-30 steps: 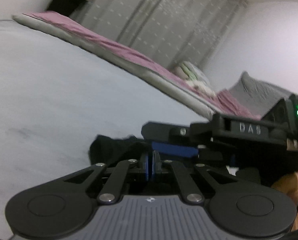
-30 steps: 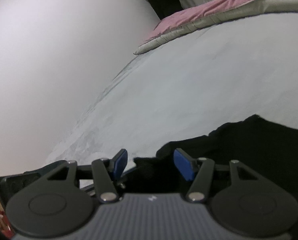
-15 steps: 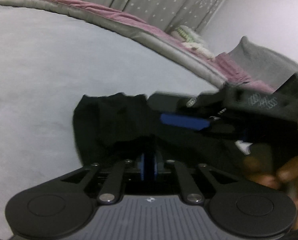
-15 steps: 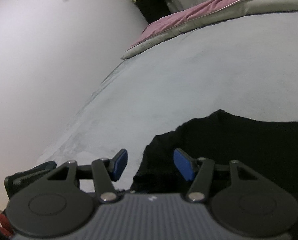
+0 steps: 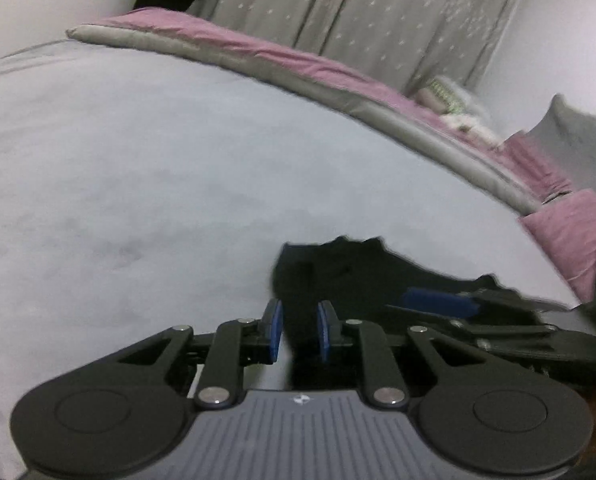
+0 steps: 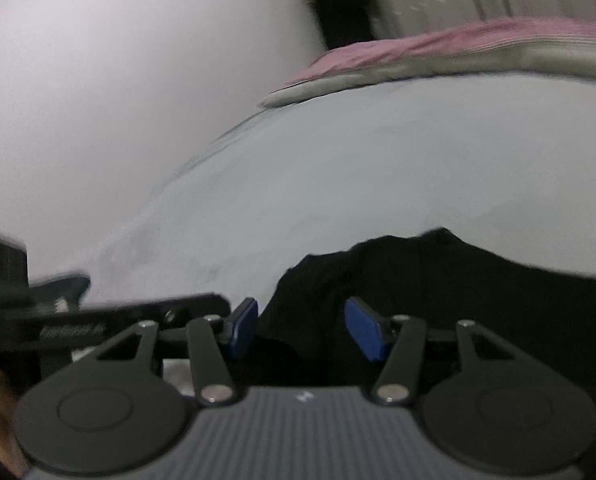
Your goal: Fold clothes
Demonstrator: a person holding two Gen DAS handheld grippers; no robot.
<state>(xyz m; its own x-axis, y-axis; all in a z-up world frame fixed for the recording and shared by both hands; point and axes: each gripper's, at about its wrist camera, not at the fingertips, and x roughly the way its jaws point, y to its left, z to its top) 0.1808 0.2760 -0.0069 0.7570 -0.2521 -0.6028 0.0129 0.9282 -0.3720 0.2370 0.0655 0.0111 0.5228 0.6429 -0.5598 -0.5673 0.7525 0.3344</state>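
So there's a black garment [image 5: 338,268] lying bunched up on a pale grey bedsheet [image 5: 158,168], right in front of both grippers. The left gripper [image 5: 299,330] has its blue pads a little apart and the jaws are opening, with the edge of the dark cloth sitting in the gap, not pinched. The right gripper [image 6: 301,328] is spread wider, jaws slowly closing around a fold of it; can't tell if the pads touch. A pink and grey quilt [image 5: 258,60] runs along the far side, curtains [image 5: 378,20] behind.
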